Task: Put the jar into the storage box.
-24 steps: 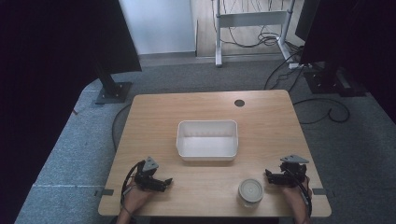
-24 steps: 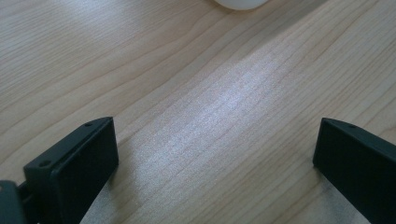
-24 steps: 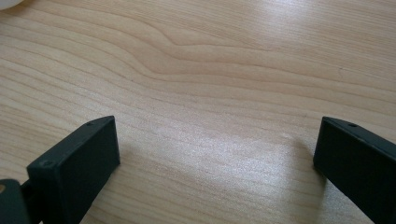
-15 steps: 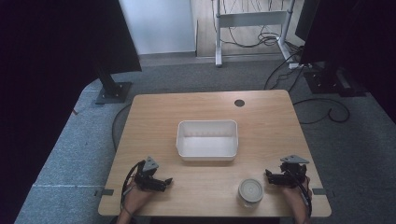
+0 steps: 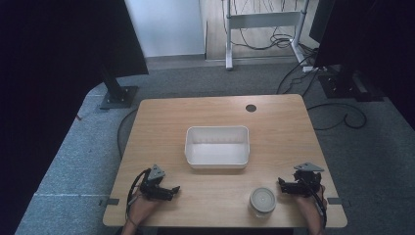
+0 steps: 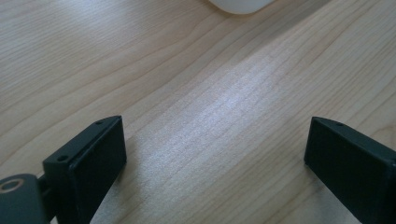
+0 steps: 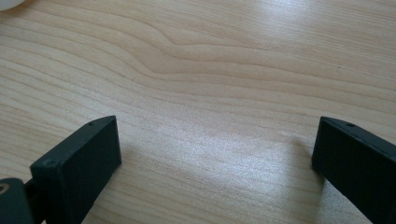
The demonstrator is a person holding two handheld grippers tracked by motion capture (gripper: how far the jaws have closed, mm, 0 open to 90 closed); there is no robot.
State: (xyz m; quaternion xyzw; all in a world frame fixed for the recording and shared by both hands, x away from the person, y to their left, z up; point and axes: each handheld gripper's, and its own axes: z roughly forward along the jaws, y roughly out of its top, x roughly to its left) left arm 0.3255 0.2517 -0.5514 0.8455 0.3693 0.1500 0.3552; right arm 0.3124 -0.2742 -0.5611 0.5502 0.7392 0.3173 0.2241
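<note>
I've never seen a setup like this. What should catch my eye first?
Probably the white rectangular tub, empty, in the middle of the wooden table. Next, the two black tongs near the front edge: the left tongs and the right tongs, both open. A small round white-lidded container stands just beside the right tongs.

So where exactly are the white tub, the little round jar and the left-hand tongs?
White tub (image 5: pixel 188 147): high view, on its left rim.
Round jar (image 5: pixel 262 198): high view, middle of its lid.
Left tongs (image 5: pixel 173 189): high view, between the tips; they stand open over bare wood.
</note>
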